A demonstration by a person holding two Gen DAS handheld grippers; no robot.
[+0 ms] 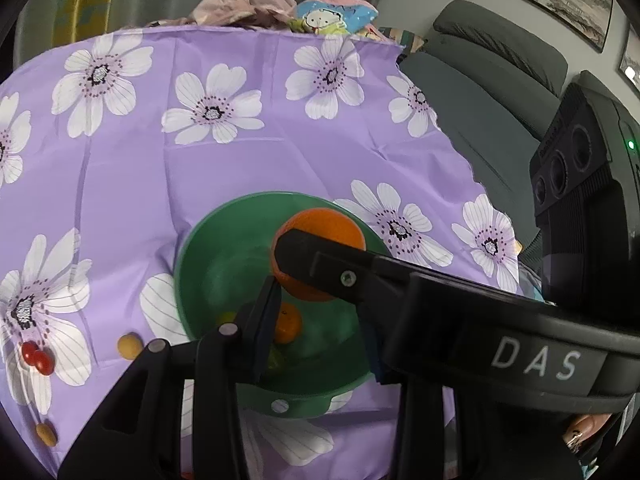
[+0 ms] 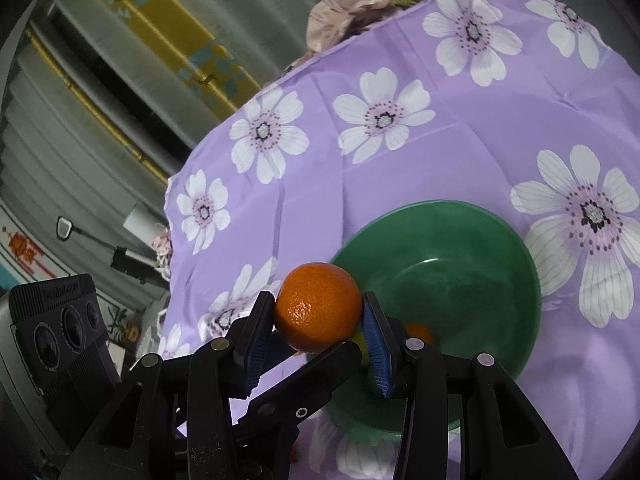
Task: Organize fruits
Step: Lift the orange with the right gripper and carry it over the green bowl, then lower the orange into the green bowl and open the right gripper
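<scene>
On the cloth, at the bowl's 9 o'clock in the left wrist view, 2 red berries (image 1: 38,356) and 1 tan fruit (image 1: 129,345) are seen loose; 1 more tan fruit (image 1: 46,434) lies toward 7.

L gripper (image 1: 320,320) is held angled down over the green bowl (image 1: 208,264), jaws parted w/ nothing pinched. A small orange (image 1: 288,322) is seen through the gap, lying in the bowl.

The big orange (image 2: 318,306) is clamped at its equator by the R gripper (image 2: 319,312), 1 pad at its 9 o'clock and 1 at its 3. In the right wrist view it is carried above the bowl's rim at approx. 9 o'clock, not yet set down. R gripper is pitched down and crosses in front of the L one.

Handling, as judged: firm, round, fairly light, dimpled skin, so decent friction. Roll-out is likely if gripped off-centre; squeeze is best kept moderate so the peel isn't bruised.
</scene>
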